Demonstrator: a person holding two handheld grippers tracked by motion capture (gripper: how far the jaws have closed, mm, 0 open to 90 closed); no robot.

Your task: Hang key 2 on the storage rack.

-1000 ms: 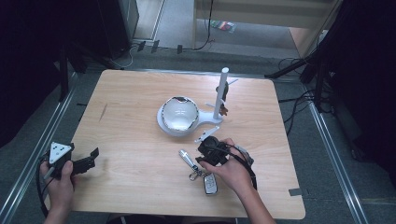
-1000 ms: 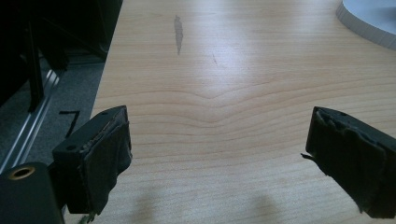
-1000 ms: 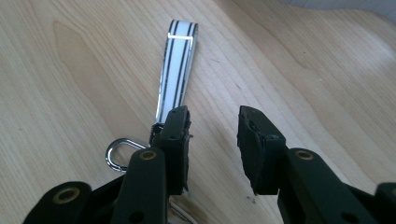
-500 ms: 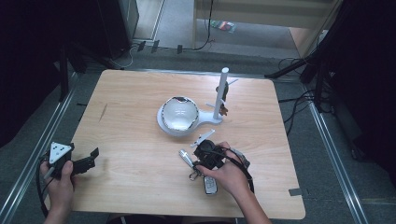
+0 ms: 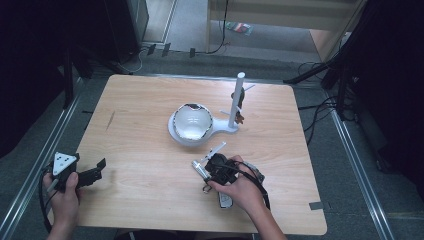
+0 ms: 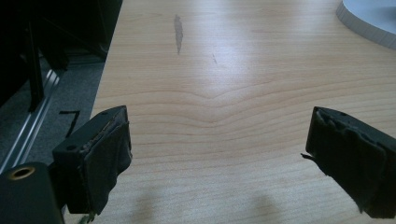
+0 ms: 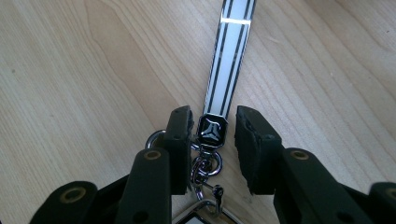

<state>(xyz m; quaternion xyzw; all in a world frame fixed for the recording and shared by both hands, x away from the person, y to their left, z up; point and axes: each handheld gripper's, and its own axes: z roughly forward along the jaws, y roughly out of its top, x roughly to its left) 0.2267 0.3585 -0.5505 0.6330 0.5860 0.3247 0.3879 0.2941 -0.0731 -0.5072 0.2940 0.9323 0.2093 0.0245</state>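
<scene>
Key bunch: a keychain (image 7: 208,154) with a white strap bearing dark lengthwise stripes (image 7: 229,56), a small black octagonal metal clasp with a pale emblem (image 7: 212,130), silvery rings and a swivel clip below it, and a car-key fob with a pale face (image 5: 225,200).
Place: it lies flat on the light wooden bench (image 5: 150,200), near the front edge and right of the middle; the strap runs away from the clasp toward the white stand.
Container: a round white dish (image 5: 190,125) forms the foot of a white stand with an upright white post (image 5: 236,100), in the middle of the bench toward the far edge.
Contents: the dish's inside looks shiny and pale; I cannot tell whether anything lies in it. Small dark things hang on the post, too small to name.
Right gripper (image 7: 212,137): held low over the key bunch; its black fingers (image 7: 180,140) stand narrowly apart on either side of the clasp.
Clasp and fingers: the clasp sits between the two pads, just beside the one at left in the right gripper view, with a gap to the other; no firm grip shows. The jaws have just been closing a little.
Left gripper (image 6: 219,149): near the front left corner of the bench, fingers (image 6: 100,154) spread wide over bare wood, holding nothing.
Apart: the two grippers are well apart.
</scene>
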